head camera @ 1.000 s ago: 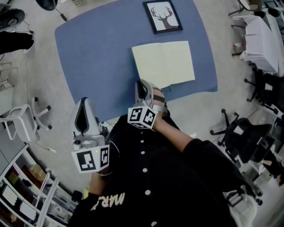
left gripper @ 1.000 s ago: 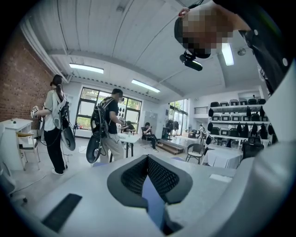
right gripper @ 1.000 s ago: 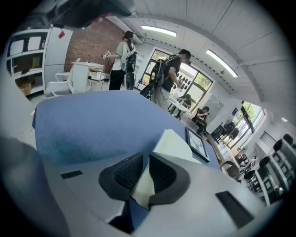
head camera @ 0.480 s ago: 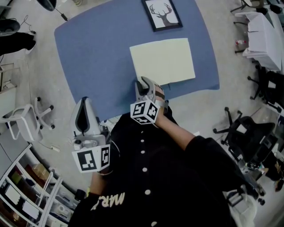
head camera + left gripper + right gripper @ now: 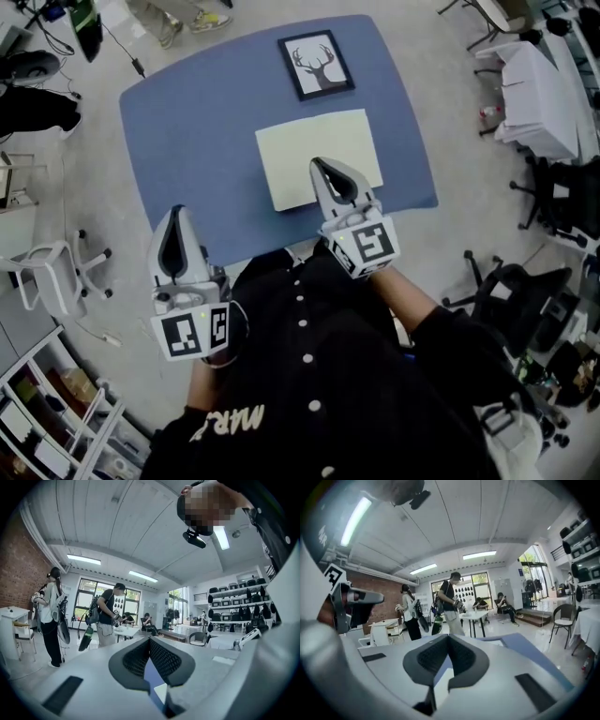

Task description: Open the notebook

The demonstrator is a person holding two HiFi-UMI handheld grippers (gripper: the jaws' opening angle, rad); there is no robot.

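The notebook (image 5: 319, 156) lies flat on the blue table (image 5: 197, 122), showing a plain pale yellow face. My right gripper (image 5: 325, 172) hangs above the notebook's near edge with its jaws shut and nothing between them. In the right gripper view its pads (image 5: 448, 638) meet, and it looks level across the room. My left gripper (image 5: 174, 223) is held off the table's near left corner. Its pads (image 5: 150, 641) meet at the tips with nothing held. A slit under them shows blue table and a bit of pale page.
A framed deer picture (image 5: 316, 64) lies at the table's far edge. White chairs (image 5: 52, 272) stand left, black chairs (image 5: 511, 281) and a white-draped table (image 5: 539, 89) right. Shelving (image 5: 56, 412) is at the lower left. Several people (image 5: 449, 602) stand beyond the table.
My right gripper has lifted away from the notebook's near edge and swung to the right, rolling as it went. The notebook's centre crease no longer shows. The left gripper looks much the same.
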